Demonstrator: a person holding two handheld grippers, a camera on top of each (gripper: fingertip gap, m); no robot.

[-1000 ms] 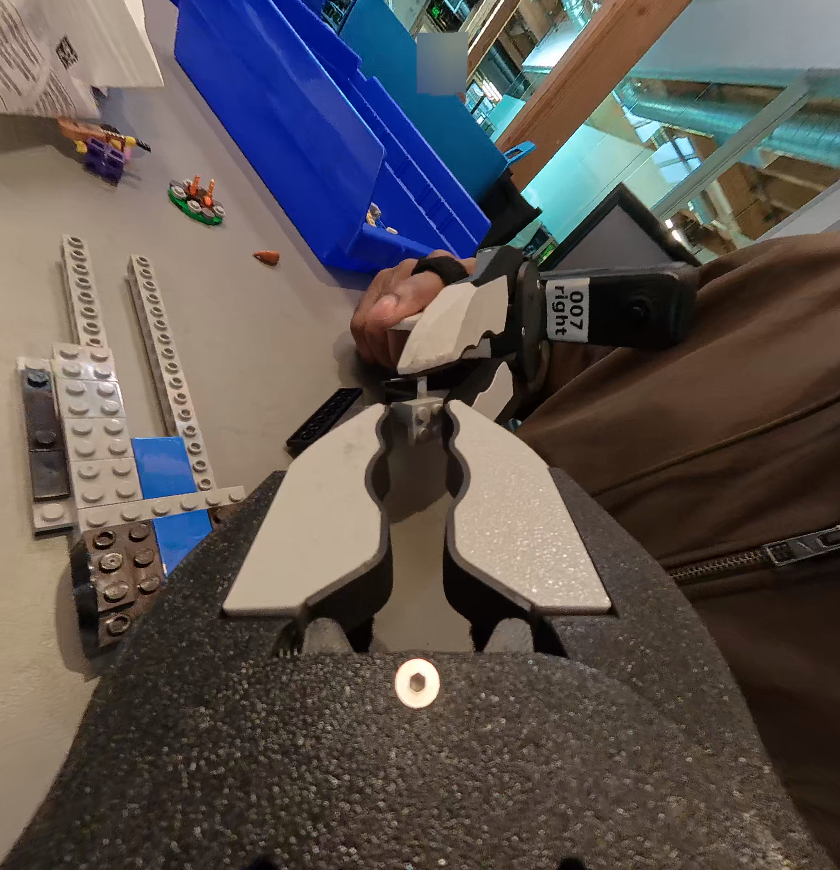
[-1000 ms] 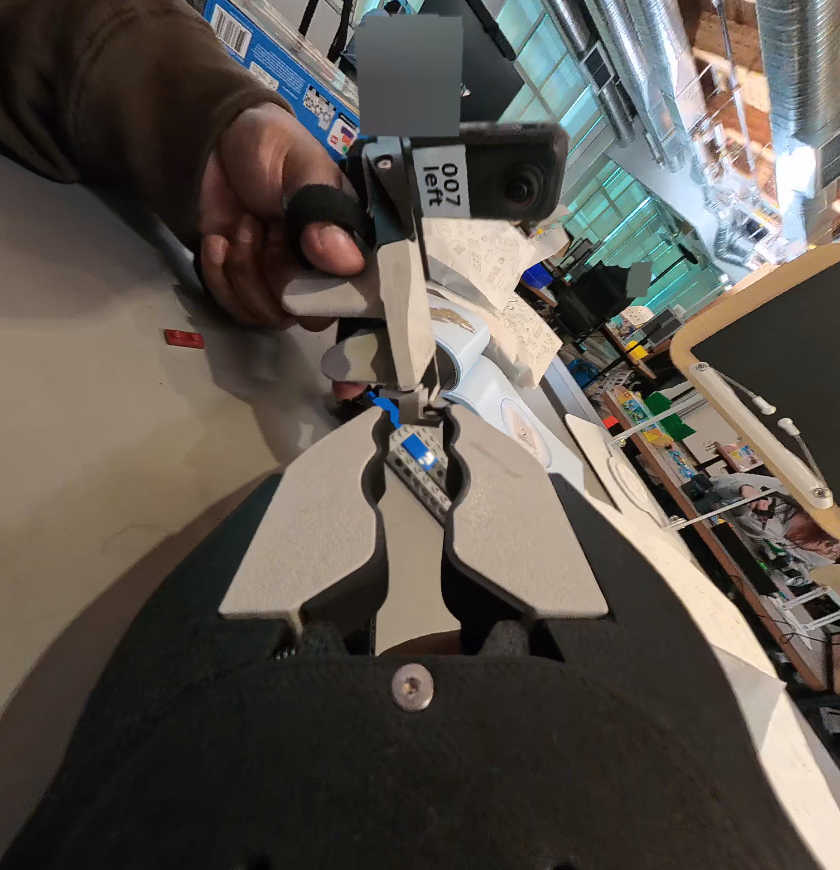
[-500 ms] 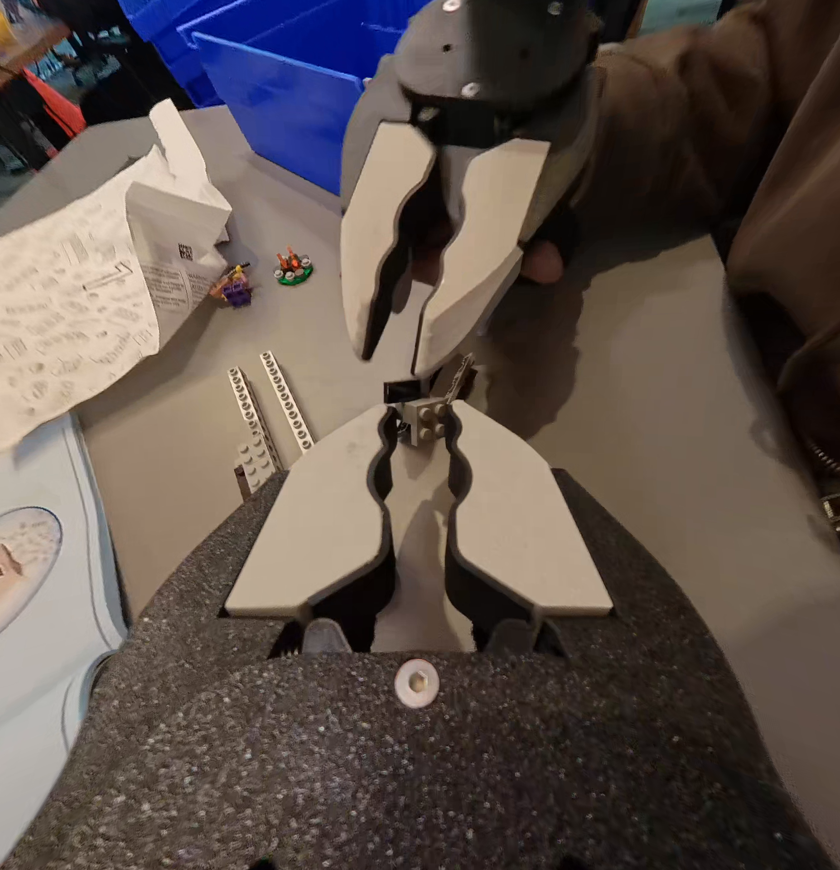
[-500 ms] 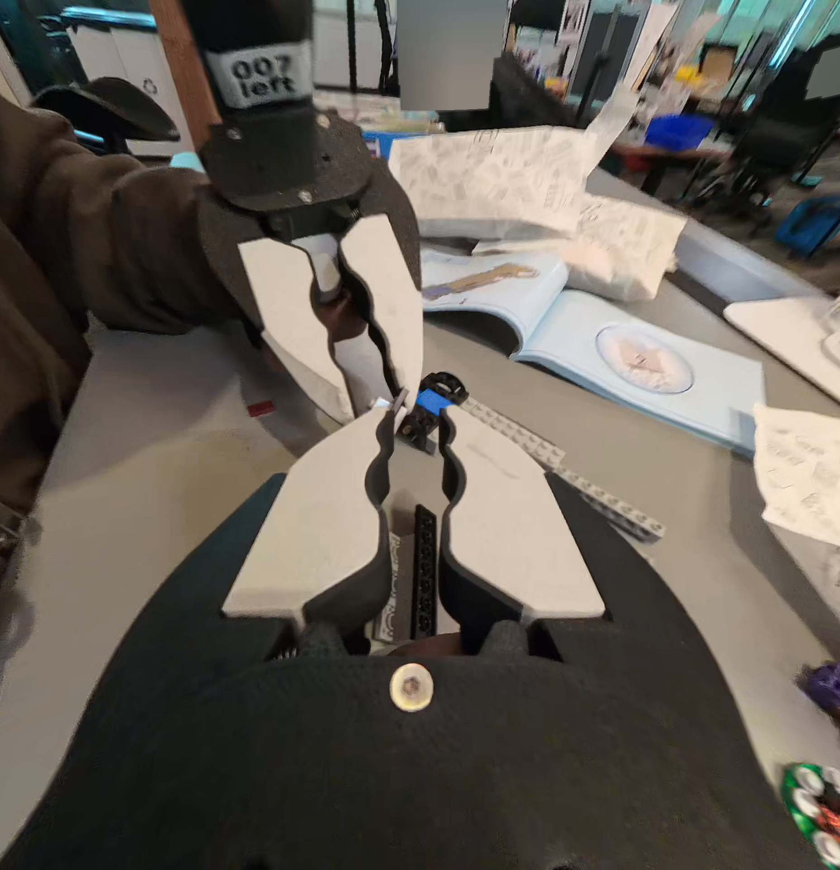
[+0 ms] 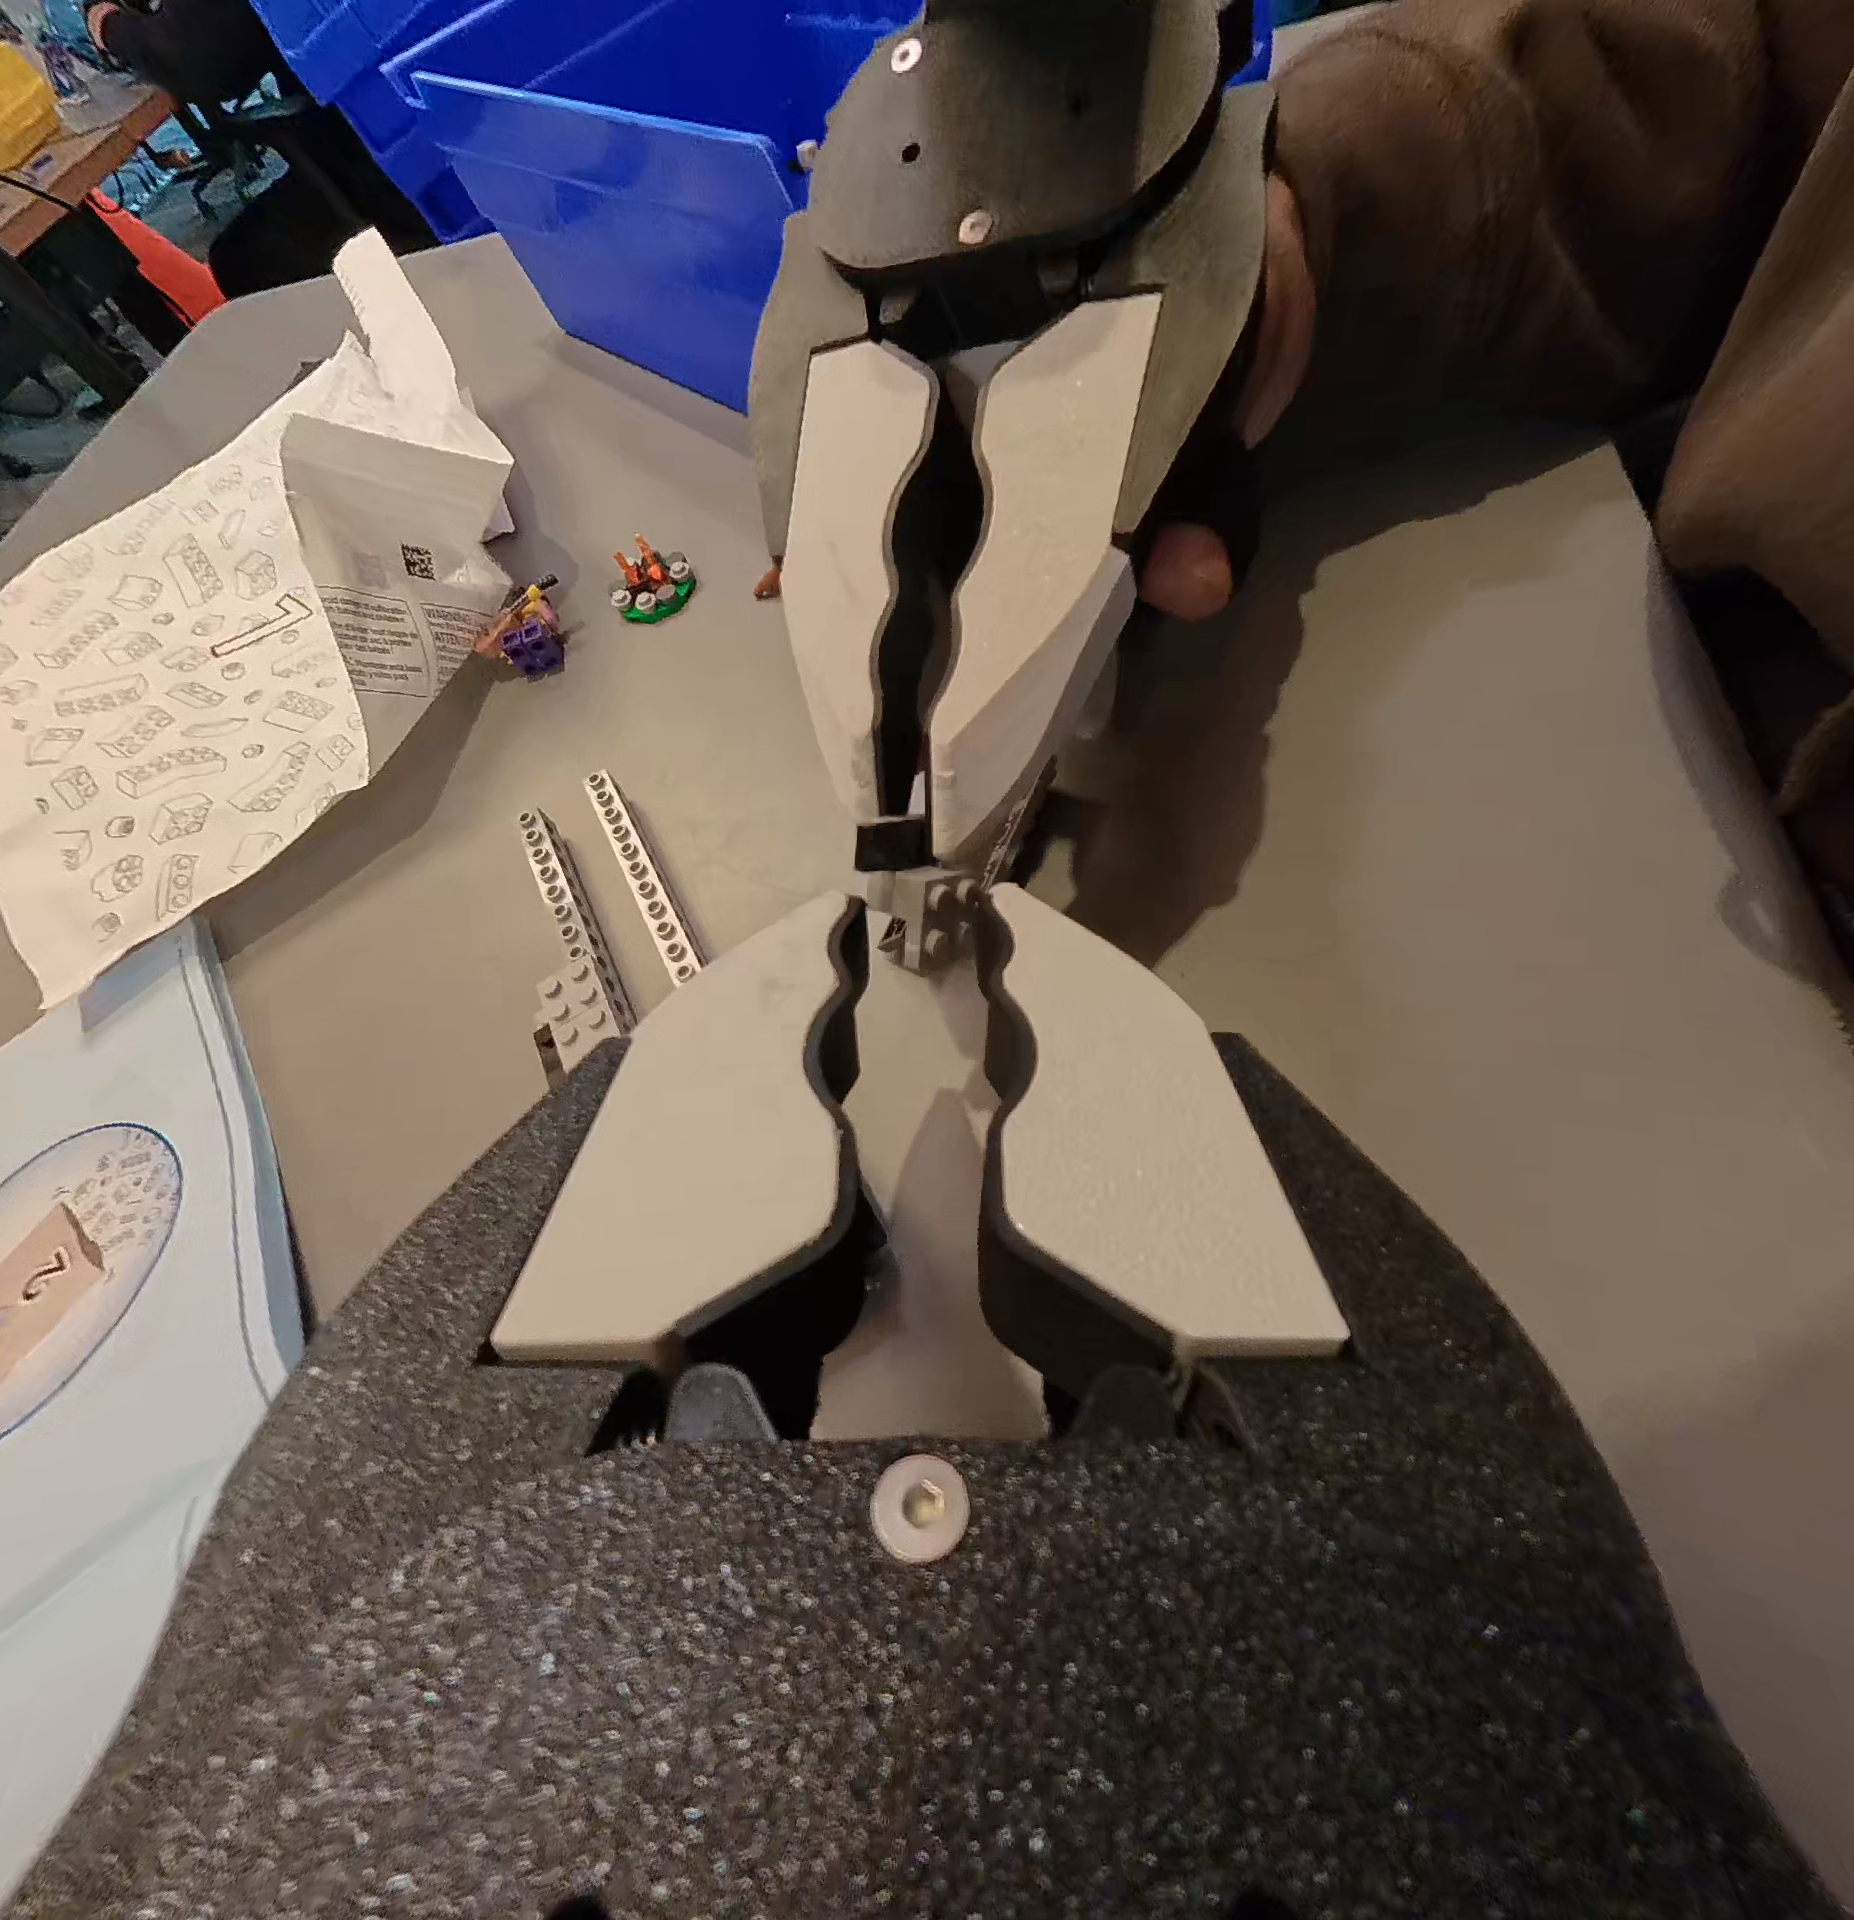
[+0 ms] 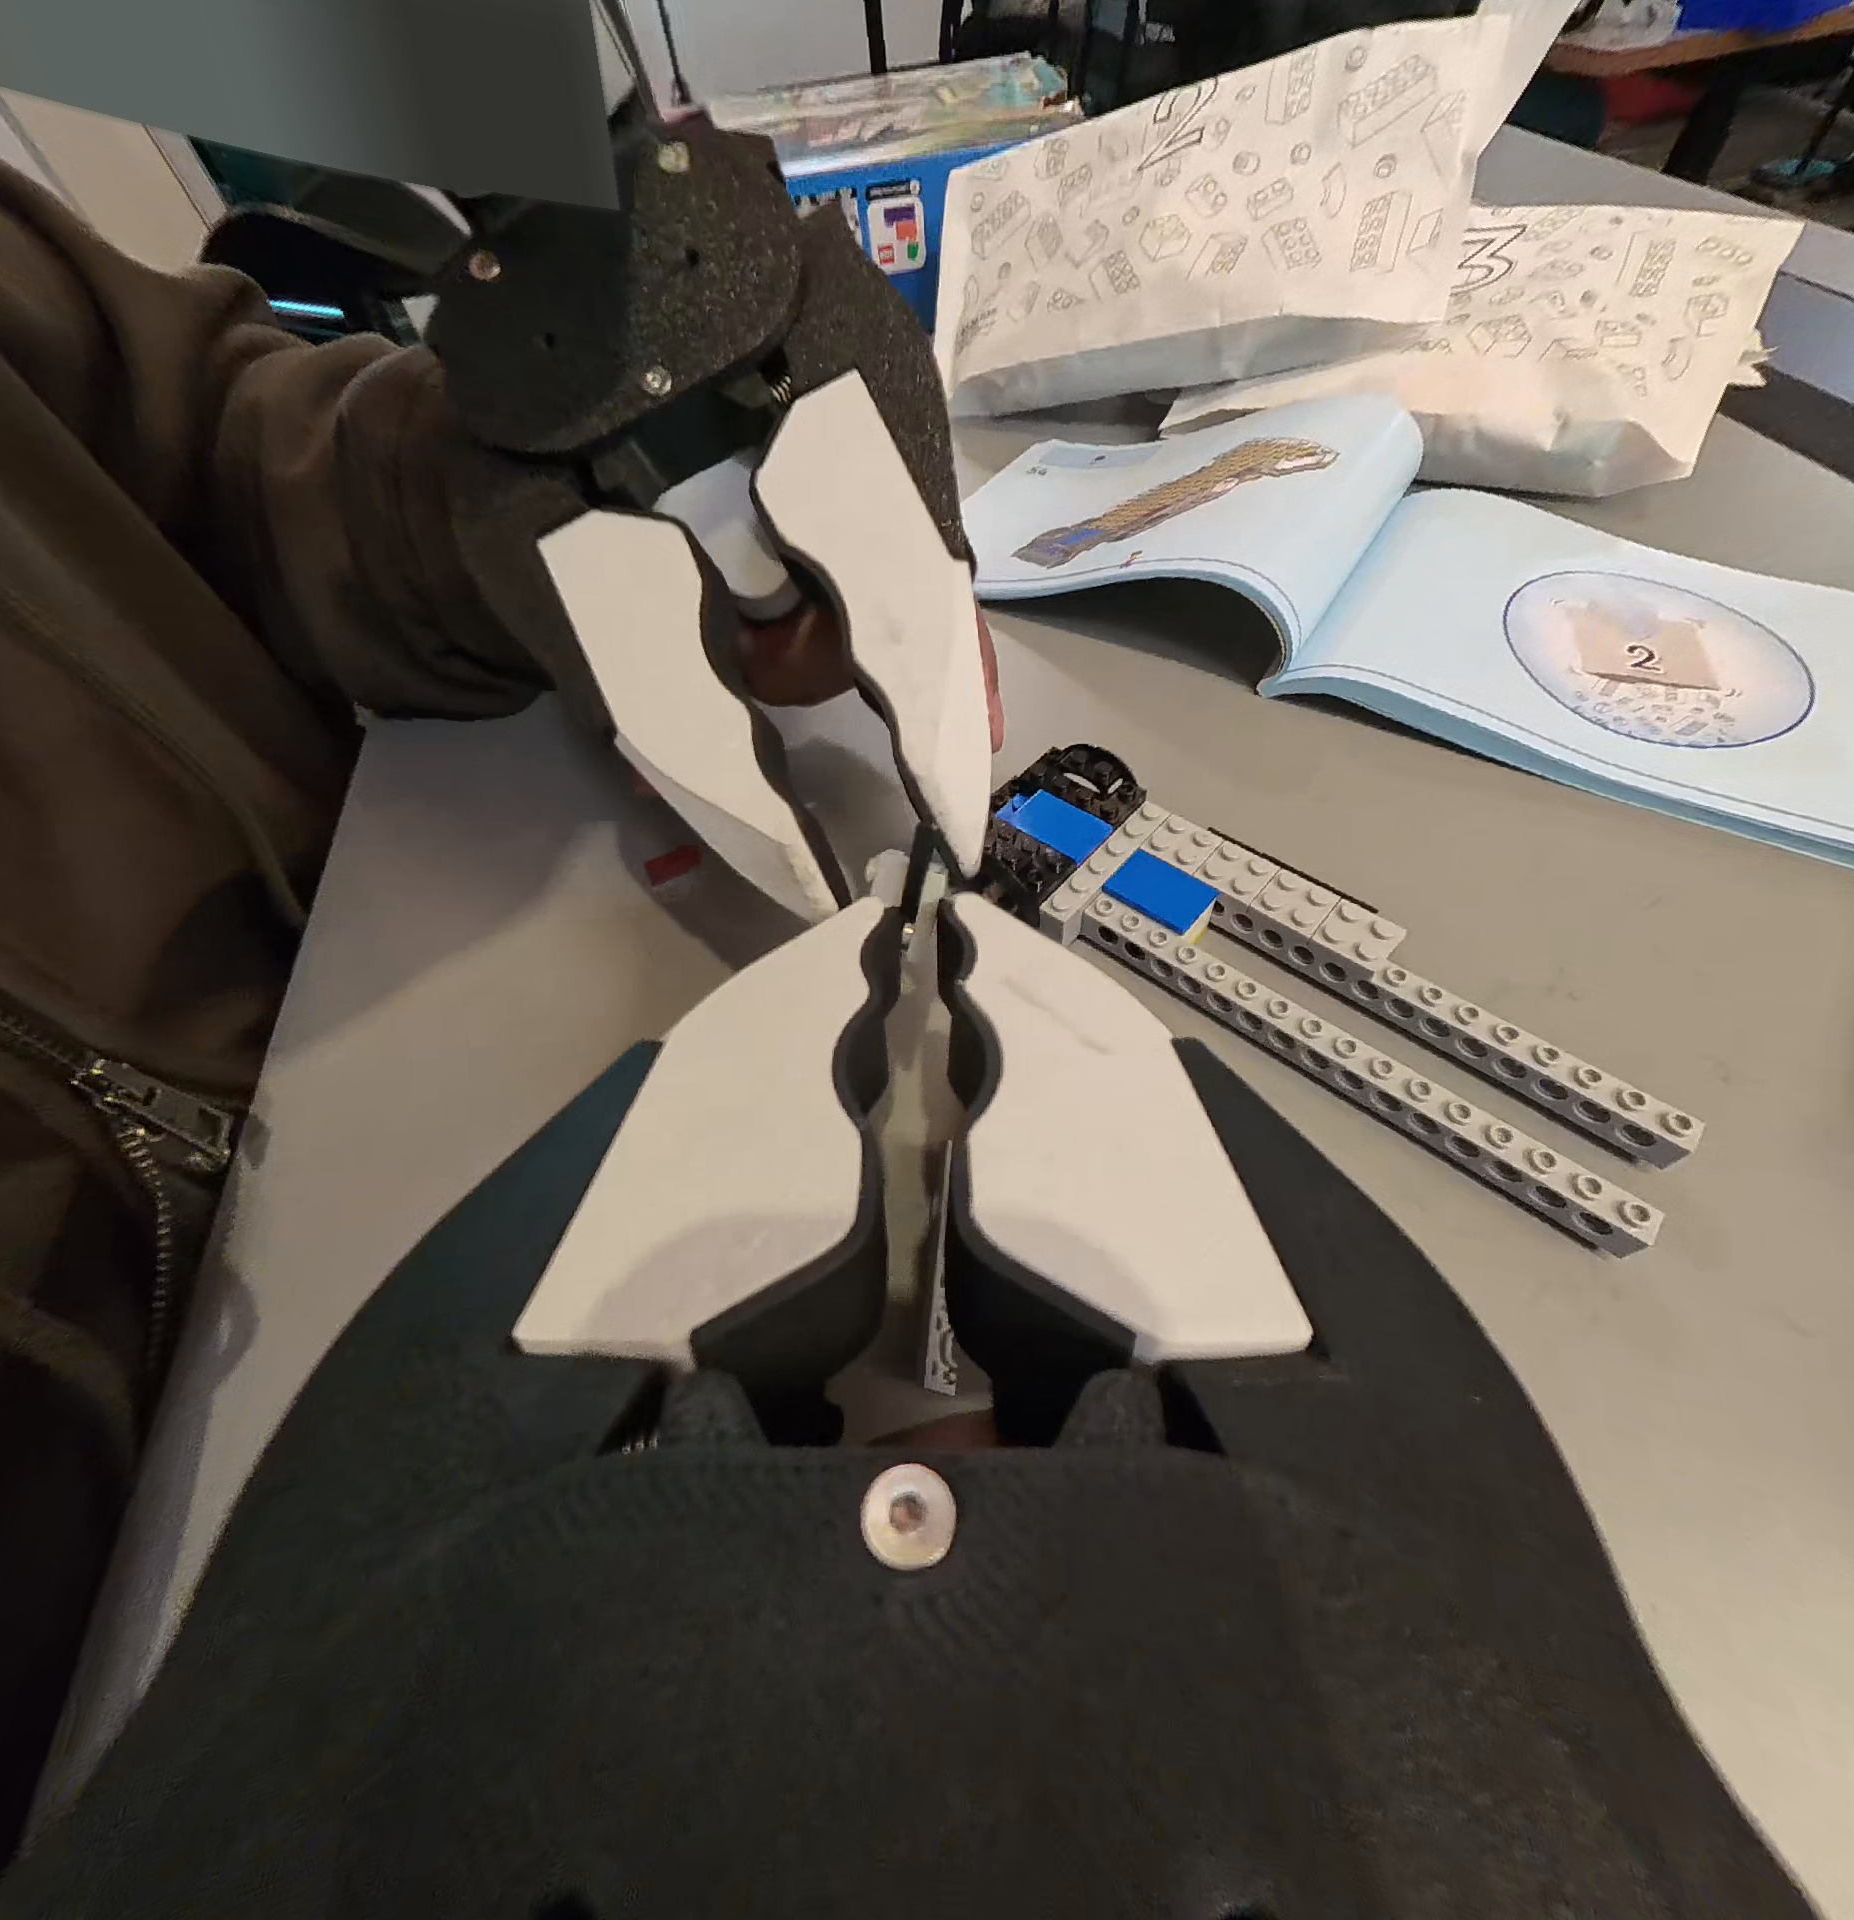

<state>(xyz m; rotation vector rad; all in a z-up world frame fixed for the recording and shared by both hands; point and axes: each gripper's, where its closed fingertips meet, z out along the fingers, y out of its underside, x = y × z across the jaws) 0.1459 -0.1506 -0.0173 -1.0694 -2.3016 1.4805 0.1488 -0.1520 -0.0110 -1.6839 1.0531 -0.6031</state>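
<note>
Grey table (image 5: 1422, 935); both grippers (image 5: 918, 914) (image 6: 918, 914) pinching bricks (image 5: 928, 920).

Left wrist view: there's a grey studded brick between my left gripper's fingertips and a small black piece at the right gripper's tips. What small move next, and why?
Probably ease the right gripper down a touch, pressing the black piece onto the grey brick. The piece sits at its nearly closed tips, right at the brick's upper edge, while the left gripper grips the brick.
</note>
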